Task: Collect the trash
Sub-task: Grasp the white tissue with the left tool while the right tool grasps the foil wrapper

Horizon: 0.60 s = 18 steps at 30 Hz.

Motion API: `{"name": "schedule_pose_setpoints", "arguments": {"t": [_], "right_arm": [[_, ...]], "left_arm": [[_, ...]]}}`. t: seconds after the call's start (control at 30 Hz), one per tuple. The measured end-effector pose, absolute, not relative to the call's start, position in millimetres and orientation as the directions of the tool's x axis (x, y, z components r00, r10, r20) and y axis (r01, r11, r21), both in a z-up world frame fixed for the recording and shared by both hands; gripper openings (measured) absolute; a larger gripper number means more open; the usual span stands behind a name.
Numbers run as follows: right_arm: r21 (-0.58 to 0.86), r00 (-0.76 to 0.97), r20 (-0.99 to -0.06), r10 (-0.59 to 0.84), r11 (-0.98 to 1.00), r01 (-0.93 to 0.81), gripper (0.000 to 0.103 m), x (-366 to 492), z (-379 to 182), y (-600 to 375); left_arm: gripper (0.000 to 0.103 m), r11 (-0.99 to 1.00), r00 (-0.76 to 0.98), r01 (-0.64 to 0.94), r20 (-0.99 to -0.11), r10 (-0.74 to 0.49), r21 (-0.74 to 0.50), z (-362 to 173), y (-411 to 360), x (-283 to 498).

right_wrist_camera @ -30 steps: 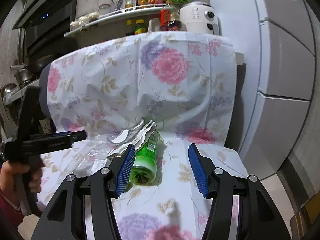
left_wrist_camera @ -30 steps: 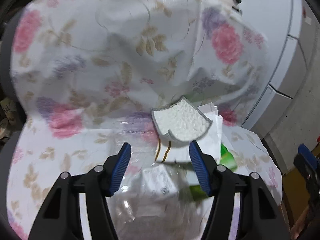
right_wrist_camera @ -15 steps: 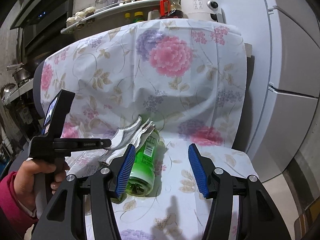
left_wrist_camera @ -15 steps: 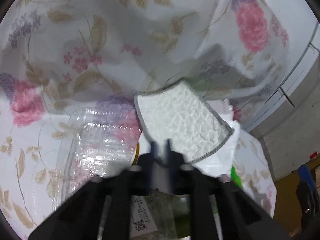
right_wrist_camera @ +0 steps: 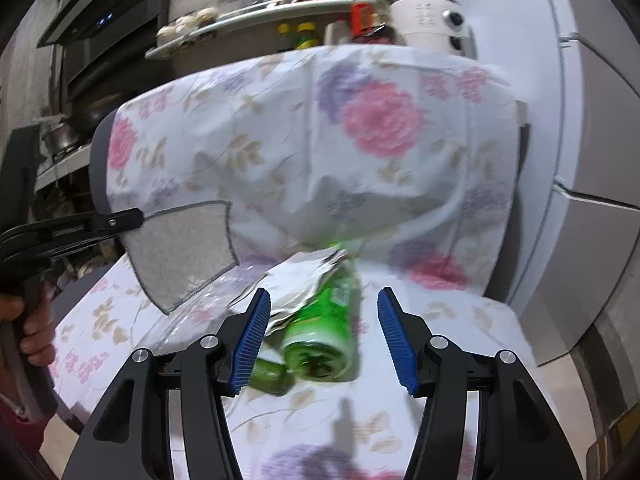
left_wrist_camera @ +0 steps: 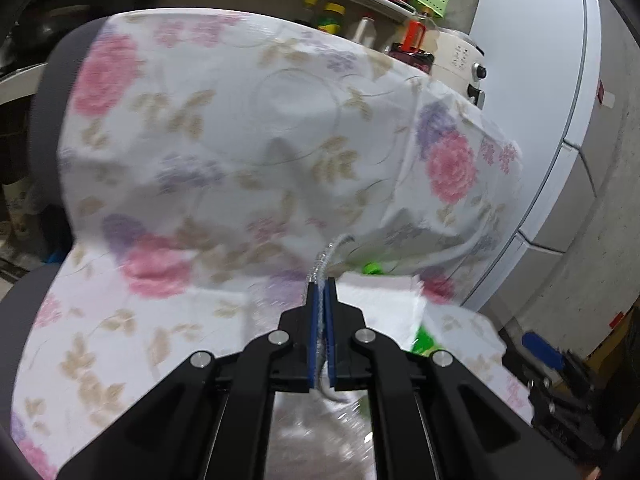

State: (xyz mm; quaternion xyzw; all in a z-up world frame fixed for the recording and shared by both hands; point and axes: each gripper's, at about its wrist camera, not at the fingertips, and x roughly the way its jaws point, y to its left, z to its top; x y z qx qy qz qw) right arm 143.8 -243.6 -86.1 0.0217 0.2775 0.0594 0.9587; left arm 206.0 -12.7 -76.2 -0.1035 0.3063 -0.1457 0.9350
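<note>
On a chair under a floral cover (right_wrist_camera: pixel 304 152) lies a pile of trash. My left gripper (left_wrist_camera: pixel 321 292) is shut on a white, grey-edged cloth pad (left_wrist_camera: pixel 325 258), seen edge-on between the blue pads. In the right wrist view the cloth pad (right_wrist_camera: pixel 184 256) hangs from the left gripper (right_wrist_camera: pixel 132 218), lifted above the seat at the left. My right gripper (right_wrist_camera: pixel 324 300) is open, its fingers on either side of a green plastic bottle (right_wrist_camera: pixel 320 328) lying on the seat, without touching it. Crumpled white paper (right_wrist_camera: pixel 304 284) rests against the bottle. A clear plastic tray (right_wrist_camera: pixel 192 320) lies left of it.
A small green piece (right_wrist_camera: pixel 268 376) lies by the bottle's base. A white fridge (right_wrist_camera: pixel 592 160) stands close on the right. Behind the chair a shelf (right_wrist_camera: pixel 256 12) carries bottles and a white cooker (right_wrist_camera: pixel 428 16). A person's hand (right_wrist_camera: pixel 32 328) grips the left tool's handle.
The left gripper closed on the cloth pad and lifted it off the pile, up and to the left. The right gripper moved closer to the green bottle, still open.
</note>
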Motion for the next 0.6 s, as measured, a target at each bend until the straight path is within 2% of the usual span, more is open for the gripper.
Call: {"name": "schedule_pose_setpoints", "arguments": {"t": [0.33, 0.47, 0.6], "right_arm": [[0.068, 0.797, -0.590, 0.128, 0.992, -0.108, 0.057, 194.0, -114.8, -224.3], [0.129, 0.769, -0.622, 0.145, 0.988, -0.082, 0.055, 230.3, -124.8, -233.7], [0.131, 0.751, -0.647, 0.131, 0.990, -0.060, 0.052, 262.3, -133.3, -236.8]], "left_arm": [[0.001, 0.929, 0.747, 0.164, -0.573, -0.337, -0.332, -105.5, 18.4, 195.2], [0.001, 0.933, 0.747, 0.174, -0.574, -0.334, -0.316, -108.0, 13.8, 199.1], [0.001, 0.948, 0.751, 0.163, -0.589, -0.300, -0.275, -113.8, 7.2, 210.4]]}}
